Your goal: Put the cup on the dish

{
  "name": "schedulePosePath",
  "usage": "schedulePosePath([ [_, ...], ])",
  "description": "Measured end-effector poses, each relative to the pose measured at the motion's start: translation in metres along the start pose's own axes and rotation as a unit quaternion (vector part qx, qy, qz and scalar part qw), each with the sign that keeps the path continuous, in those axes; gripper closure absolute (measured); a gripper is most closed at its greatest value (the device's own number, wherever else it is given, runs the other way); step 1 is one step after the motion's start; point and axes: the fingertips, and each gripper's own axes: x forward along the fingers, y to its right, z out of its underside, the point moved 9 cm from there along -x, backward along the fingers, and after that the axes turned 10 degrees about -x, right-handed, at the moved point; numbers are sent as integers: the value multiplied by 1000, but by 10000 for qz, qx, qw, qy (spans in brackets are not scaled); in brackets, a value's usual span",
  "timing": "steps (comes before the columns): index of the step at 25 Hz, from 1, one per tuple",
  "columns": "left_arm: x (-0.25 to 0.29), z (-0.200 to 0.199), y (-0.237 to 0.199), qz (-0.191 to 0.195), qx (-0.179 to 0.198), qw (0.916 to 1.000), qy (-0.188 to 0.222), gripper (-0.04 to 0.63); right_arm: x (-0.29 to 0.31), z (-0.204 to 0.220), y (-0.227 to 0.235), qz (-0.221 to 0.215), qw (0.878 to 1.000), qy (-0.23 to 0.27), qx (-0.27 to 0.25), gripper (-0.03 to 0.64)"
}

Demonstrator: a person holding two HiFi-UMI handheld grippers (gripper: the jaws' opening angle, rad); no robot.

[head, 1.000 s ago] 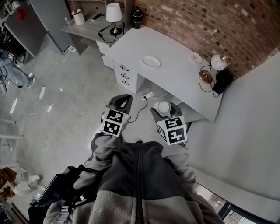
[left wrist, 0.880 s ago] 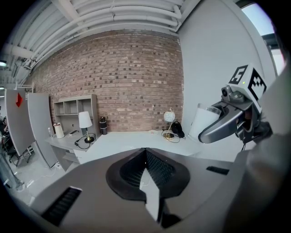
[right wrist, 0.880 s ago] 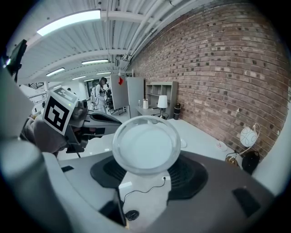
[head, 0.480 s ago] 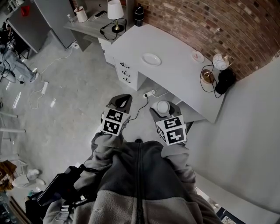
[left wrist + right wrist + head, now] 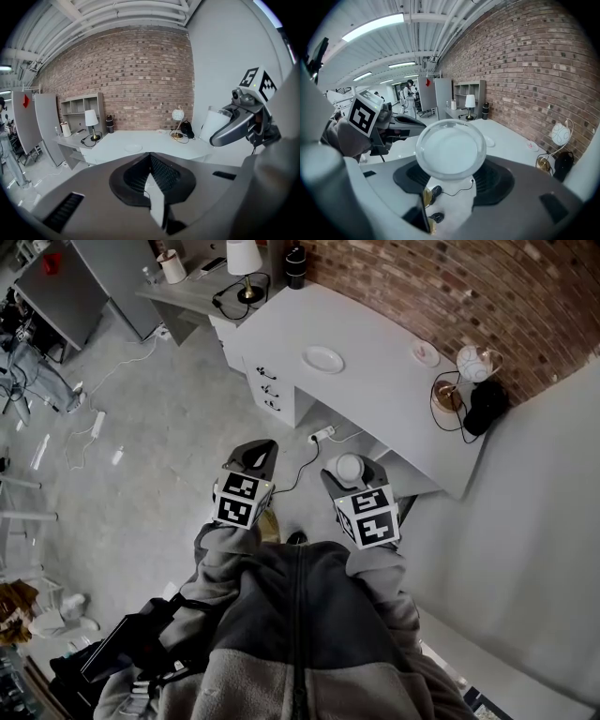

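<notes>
- A grey panel [image 5: 24,122] stands at the far left. It bears a red diamond-shaped mark that is too small to be read.
- A table lamp [image 5: 244,261] with a white shade is set on the side table, left of the white desk [image 5: 375,404].
- The left gripper [image 5: 253,456] is held over the floor, short of the desk. Its cube [image 5: 242,501] carries black-and-white square markers, and no lettering can be read on it.
- In the left gripper view, the left gripper [image 5: 150,155] jaws are seen closed tip to tip, with nothing between them.
- The dish [image 5: 323,359] lies bare on the desk, well apart from both grippers. It is also seen in the left gripper view [image 5: 133,148].
- The right gripper [image 5: 352,465] is clenched on the cup [image 5: 351,470]. The cup is held over the floor beside the desk edge, well apart from the dish.
- The cup rim and pale interior [image 5: 451,149] are shown head-on in the right gripper view only. The jaws of the right gripper [image 5: 452,179] are pressed on both of its sides.
- The cup's side wall [image 5: 214,123] is shown in the left gripper view only.
- Floor cables and desk drawers [image 5: 267,395] are shown in the head view only.
- A small saucer [image 5: 425,353] and a globe lamp [image 5: 473,363] stand at the right, next to the brick wall [image 5: 450,287].
</notes>
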Motion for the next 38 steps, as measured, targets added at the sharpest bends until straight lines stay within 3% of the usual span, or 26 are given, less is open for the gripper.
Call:
schedulePosePath([
  [11, 20, -1, -37, -153, -197, 9997, 77, 589, 31, -8, 8, -8, 10000, -84, -46, 360],
  [25, 116, -54, -125, -7, -322, 9994, -90, 589, 126, -64, 86, 209, 9989, -398, 146, 360],
  [38, 207, -107, -194, 479, -97, 9979, -420, 589, 212, -122, 140, 450, 9966, -573, 385, 360],
])
